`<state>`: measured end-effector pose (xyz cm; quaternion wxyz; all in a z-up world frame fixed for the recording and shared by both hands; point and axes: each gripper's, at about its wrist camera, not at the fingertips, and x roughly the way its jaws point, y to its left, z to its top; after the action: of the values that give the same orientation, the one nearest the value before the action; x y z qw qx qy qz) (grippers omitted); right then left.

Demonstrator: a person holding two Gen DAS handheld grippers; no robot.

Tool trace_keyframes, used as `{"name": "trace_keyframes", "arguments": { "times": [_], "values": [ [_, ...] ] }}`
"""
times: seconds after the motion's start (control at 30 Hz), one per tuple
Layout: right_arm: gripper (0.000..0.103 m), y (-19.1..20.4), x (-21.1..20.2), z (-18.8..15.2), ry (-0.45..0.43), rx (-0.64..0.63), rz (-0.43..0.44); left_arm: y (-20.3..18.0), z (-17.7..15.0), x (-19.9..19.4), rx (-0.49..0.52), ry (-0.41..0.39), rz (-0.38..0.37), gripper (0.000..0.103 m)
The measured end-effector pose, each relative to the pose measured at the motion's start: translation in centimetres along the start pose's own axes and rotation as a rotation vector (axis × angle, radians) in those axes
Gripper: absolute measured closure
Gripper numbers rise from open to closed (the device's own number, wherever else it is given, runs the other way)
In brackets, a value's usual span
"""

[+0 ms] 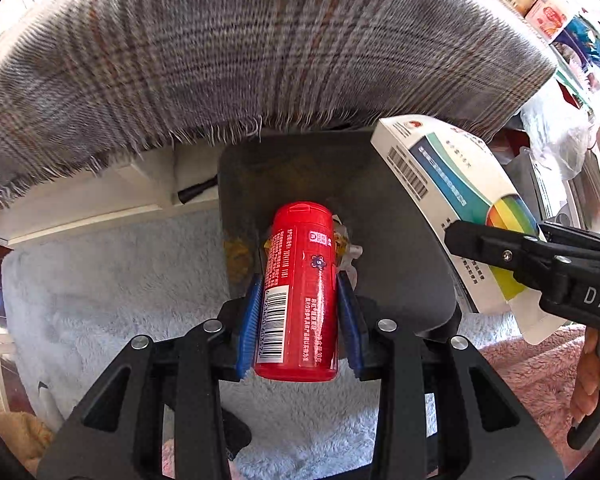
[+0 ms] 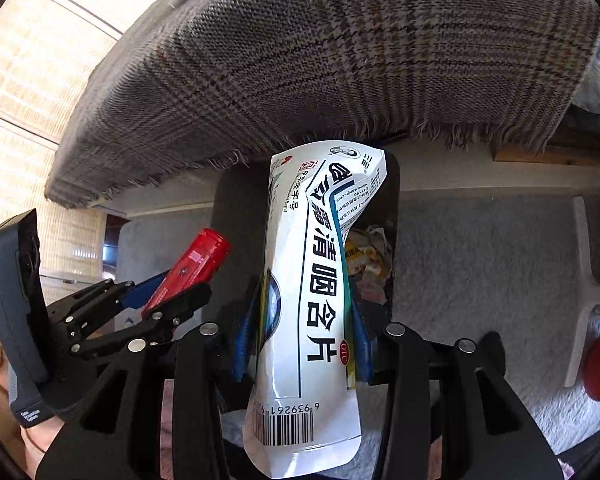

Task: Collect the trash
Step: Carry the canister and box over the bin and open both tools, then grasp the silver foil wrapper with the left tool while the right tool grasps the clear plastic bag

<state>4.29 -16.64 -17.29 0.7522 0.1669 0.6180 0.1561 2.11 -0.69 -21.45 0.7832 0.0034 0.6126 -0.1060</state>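
Note:
My left gripper (image 1: 300, 284) is shut on a red plastic bottle (image 1: 302, 292) with a barcode, held over a dark grey trash bin (image 1: 396, 240) that has wrappers inside. My right gripper (image 2: 306, 308) is shut on a crumpled white medicine box (image 2: 312, 300) with Chinese print, held above the same bin (image 2: 394, 184), where yellow wrappers (image 2: 366, 260) lie. The box also shows in the left wrist view (image 1: 452, 200), gripped at the right. The left gripper with the red bottle (image 2: 192, 268) shows in the right wrist view, to the left of the bin.
A grey plaid cloth (image 1: 236, 56) hangs over a table edge just above the bin. Pale fluffy rug (image 1: 112, 280) covers the floor, with a pink rug (image 1: 540, 372) at right. Boxes and bags (image 1: 560, 28) crowd the upper right. A white stool leg (image 2: 580, 280) stands right.

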Motion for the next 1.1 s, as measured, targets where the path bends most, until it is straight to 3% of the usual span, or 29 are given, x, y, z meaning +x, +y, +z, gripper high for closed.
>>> {"name": "trace_keyframes", "arguments": {
  "times": [0.13, 0.2, 0.27, 0.37, 0.5, 0.6, 0.7, 0.8, 0.87, 1.1],
  "values": [
    [0.049, 0.3, 0.9, 0.4, 0.006, -0.001, -0.034, 0.6, 0.7, 1.0, -0.006, 0.022, -0.006, 0.068],
    [0.043, 0.8, 1.2, 0.2, -0.002, 0.005, -0.05, 0.6, 1.0, 1.1, -0.001, 0.023, 0.004, 0.053],
    [0.037, 0.4, 1.2, 0.5, -0.012, 0.012, -0.061, 0.6, 1.5, 0.9, 0.007, 0.012, 0.011, 0.046],
    [0.036, -0.6, 0.5, 1.0, -0.027, 0.029, -0.069, 0.5, 2.1, 0.2, 0.009, -0.003, 0.016, 0.039],
    [0.034, -1.8, -1.9, 1.5, -0.075, 0.044, -0.093, 0.7, 3.3, -1.6, 0.016, -0.036, 0.012, 0.031],
    [0.019, -2.5, -4.6, 2.5, -0.126, 0.04, -0.112, 0.5, 4.5, -3.9, 0.04, -0.088, 0.022, 0.025],
    [0.018, -2.6, -7.7, 3.7, -0.185, 0.028, -0.134, 0.1, 6.0, -6.5, 0.059, -0.143, 0.021, 0.018],
    [0.017, -2.0, -10.0, 5.5, -0.23, 0.005, -0.14, -0.4, 8.0, -8.8, 0.072, -0.187, 0.005, 0.015],
    [0.009, -1.6, -11.2, 6.8, -0.252, -0.009, -0.142, -0.7, 9.4, -10.0, 0.079, -0.211, 0.004, 0.014],
    [0.009, -0.8, -14.3, 12.6, -0.328, -0.041, -0.157, -0.2, 15.5, -12.8, 0.085, -0.28, 0.009, 0.013]
  ]
}}
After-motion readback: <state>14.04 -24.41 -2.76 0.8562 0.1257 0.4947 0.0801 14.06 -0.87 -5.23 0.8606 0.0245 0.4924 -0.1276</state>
